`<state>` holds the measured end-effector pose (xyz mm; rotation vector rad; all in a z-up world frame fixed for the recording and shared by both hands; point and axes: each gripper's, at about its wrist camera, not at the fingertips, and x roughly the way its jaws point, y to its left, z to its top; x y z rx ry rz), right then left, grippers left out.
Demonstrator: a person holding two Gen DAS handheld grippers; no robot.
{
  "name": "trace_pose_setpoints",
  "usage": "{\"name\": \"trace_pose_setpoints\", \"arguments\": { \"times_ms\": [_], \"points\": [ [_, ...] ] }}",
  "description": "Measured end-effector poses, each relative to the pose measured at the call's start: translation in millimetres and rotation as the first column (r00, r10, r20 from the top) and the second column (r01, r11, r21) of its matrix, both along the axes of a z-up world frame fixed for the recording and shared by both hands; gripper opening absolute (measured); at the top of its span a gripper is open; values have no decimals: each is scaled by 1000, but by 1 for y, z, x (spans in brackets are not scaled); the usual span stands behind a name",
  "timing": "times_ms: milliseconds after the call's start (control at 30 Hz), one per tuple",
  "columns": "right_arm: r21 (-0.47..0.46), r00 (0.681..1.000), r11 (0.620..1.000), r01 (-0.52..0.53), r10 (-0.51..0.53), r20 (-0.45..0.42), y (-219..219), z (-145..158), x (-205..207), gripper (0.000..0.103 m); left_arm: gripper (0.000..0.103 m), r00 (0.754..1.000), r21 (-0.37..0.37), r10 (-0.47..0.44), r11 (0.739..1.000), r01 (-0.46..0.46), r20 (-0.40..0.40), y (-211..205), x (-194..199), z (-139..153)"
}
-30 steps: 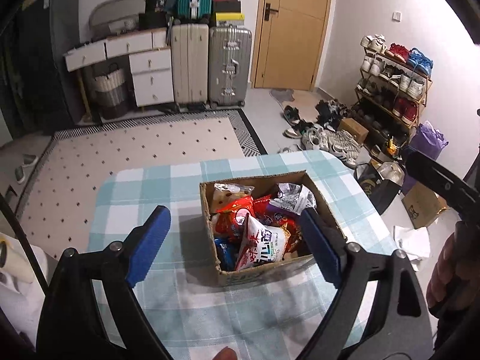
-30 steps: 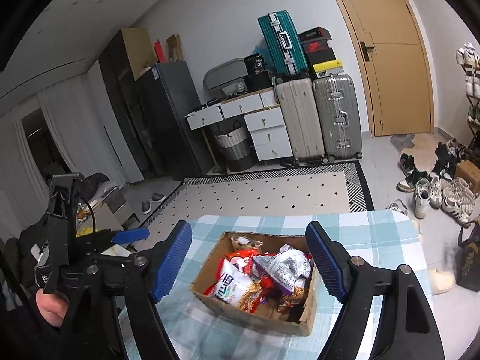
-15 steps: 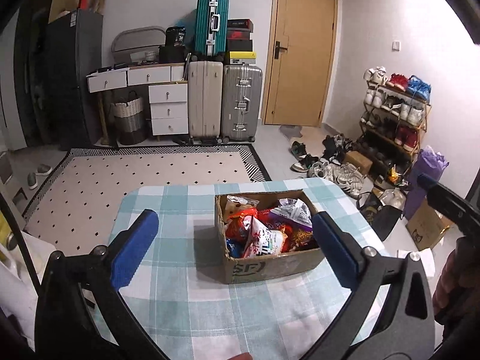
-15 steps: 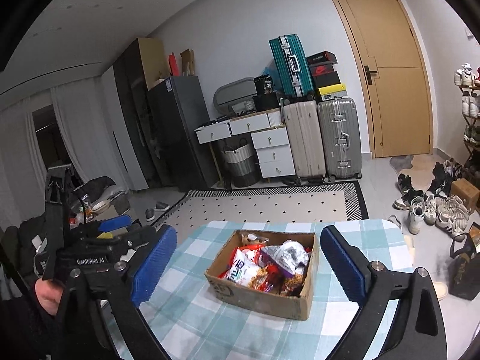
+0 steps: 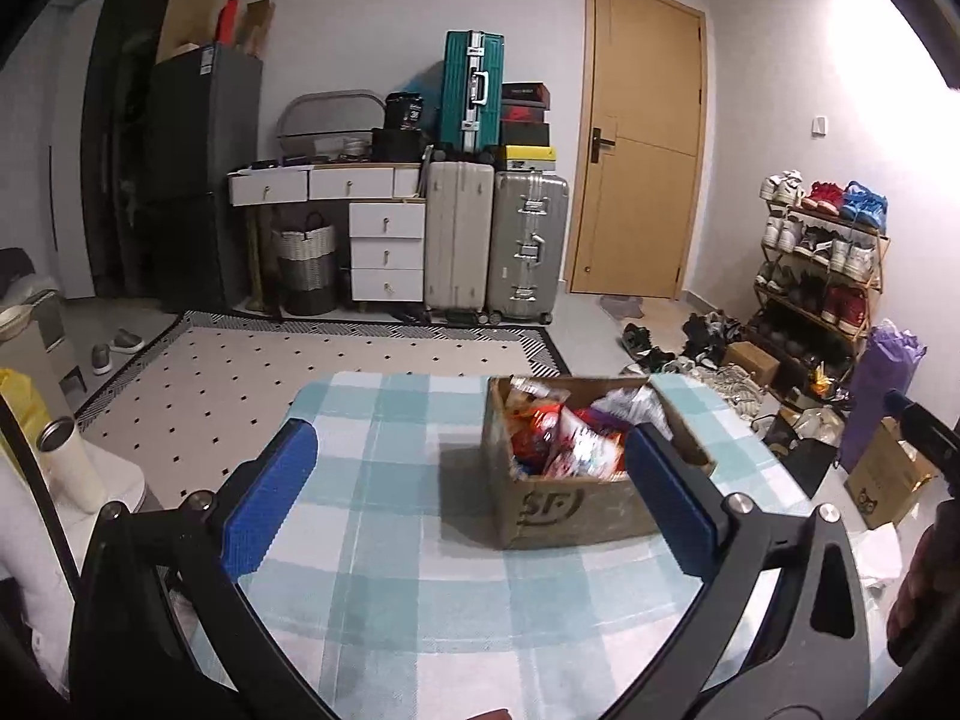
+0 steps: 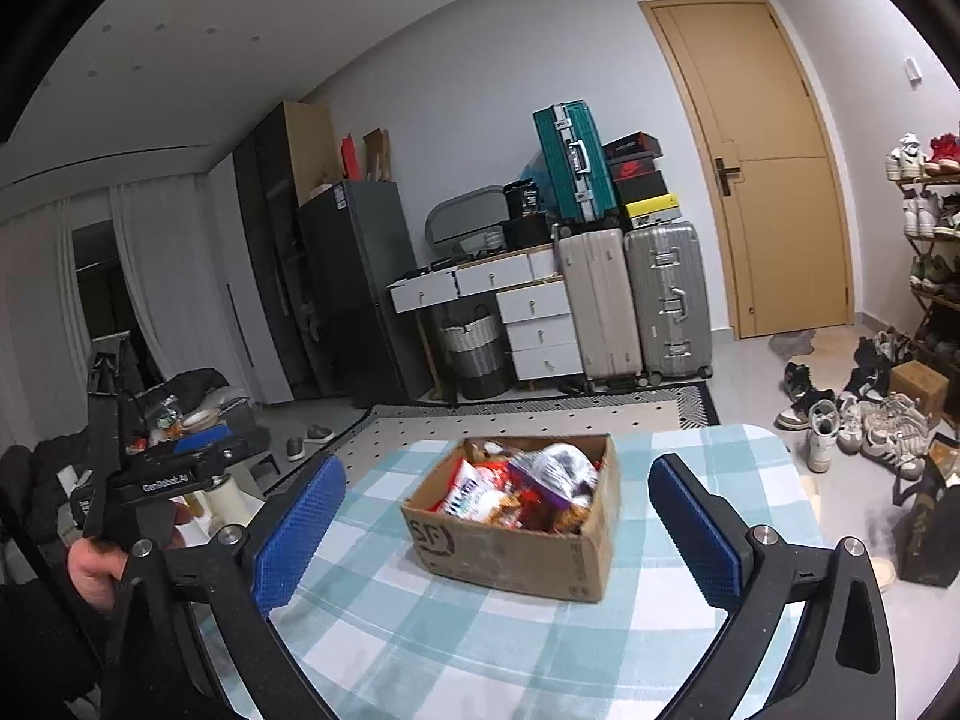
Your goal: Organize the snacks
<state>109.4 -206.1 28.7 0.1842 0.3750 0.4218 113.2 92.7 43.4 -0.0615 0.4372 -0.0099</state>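
An open cardboard box (image 5: 570,504) full of snack packets (image 5: 564,438) stands on the teal checked tablecloth (image 5: 390,540). My left gripper (image 5: 471,444) is open and empty, held back over the near part of the table, with the box ahead between its blue fingers and toward the right one. In the right wrist view the same box (image 6: 516,552) and its snack packets (image 6: 528,486) lie ahead of my right gripper (image 6: 497,471). Its jaws are opening, nothing is between them, and it is well short of the box. A hand (image 6: 90,564) holds the left gripper at that view's left edge.
Beyond the table lie a dotted rug (image 5: 312,360), suitcases (image 5: 528,246), white drawers (image 5: 387,252) and a wooden door (image 5: 636,138). A shoe rack (image 5: 822,258) and loose shoes fill the right floor. A white flask (image 5: 66,456) stands left of the table.
Both grippers have drawn back from the box and tilted up, so the box looks smaller and farther away. Both pairs of jaws have spread wider.
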Motion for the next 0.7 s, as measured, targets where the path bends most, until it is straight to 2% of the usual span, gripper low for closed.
{"name": "trace_pose_setpoints", "arguments": {
  "times_ms": [100, 367, 500, 633, 700],
  "points": [
    [-19, 999, 999, 27, -27, -17, -3, -19, -7, 103, 102, 1000, 14, 19, 1000, -19, -8, 3, -7, -23],
    [-60, 998, 996, 59, -60, -20, -8, -70, -29, 103, 102, 998, -4, 55, 998, -55, -6, 13, -18, -88],
    [-80, 998, 995, 67, -68, -7, -9, -94, -35, 103, 102, 995, 30, 99, 995, -99, 2, 12, -18, -117],
    [-66, 996, 994, 88, -88, 4, -13, -109, -35, 103, 102, 994, 55, 111, 992, -110, -17, 9, -12, -136],
    [-50, 995, 994, 96, -97, 1, -16, -117, -33, 103, 102, 996, 45, 93, 995, -92, -16, 8, -9, -145]
  ]
}}
